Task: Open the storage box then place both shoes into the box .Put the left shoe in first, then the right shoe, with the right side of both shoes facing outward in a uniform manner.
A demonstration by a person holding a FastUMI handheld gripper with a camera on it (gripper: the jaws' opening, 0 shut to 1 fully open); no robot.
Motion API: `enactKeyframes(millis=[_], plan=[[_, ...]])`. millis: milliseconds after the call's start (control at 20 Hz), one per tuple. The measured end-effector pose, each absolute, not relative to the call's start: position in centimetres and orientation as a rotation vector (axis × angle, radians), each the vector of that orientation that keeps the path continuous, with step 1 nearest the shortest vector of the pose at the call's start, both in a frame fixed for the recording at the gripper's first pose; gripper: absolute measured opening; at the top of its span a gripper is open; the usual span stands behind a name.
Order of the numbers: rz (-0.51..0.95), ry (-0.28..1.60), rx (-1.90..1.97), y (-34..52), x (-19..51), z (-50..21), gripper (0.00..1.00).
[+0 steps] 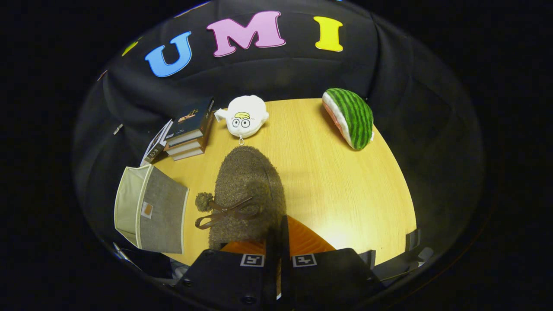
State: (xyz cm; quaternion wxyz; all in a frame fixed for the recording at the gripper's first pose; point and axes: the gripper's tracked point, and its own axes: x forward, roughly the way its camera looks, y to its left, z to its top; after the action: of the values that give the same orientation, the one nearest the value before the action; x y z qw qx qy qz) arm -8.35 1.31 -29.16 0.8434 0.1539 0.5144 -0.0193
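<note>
A brown fuzzy shoe (248, 185) with a brown bow and a pom-pom lies straight ahead of my fingers, toe pointing away toward the white plush. My gripper (278, 244) is shut on the shoe's heel end, fingers pressed together on its rim. The shoe looks held above the wooden table (345, 190). The storage box (162, 214) stands to the left of the shoe at the table's left edge. It is grey fabric with a small tag, and a beige panel (129, 201) shows on its left side; I cannot tell whether that is the lid or the inside.
A stack of books (190, 129) sits beyond the box at the back left. A white plush toy (244, 115) lies just past the shoe's toe. A watermelon-slice plush (350, 116) rests at the back right. Bare tabletop lies right of the shoe.
</note>
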Motion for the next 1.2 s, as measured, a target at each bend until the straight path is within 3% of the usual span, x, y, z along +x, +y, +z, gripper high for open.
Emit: enactKeyframes(millis=[300, 700, 1200], plan=[[-0.06, 1.065, 0.34, 7.7, -6.4, -24.8, 0.09], [0.024, 1.088, 0.414, 18.5, -4.2, -21.1, 0.09], [0.075, 1.19, 0.471, 28.6, -4.9, -21.7, 0.09]])
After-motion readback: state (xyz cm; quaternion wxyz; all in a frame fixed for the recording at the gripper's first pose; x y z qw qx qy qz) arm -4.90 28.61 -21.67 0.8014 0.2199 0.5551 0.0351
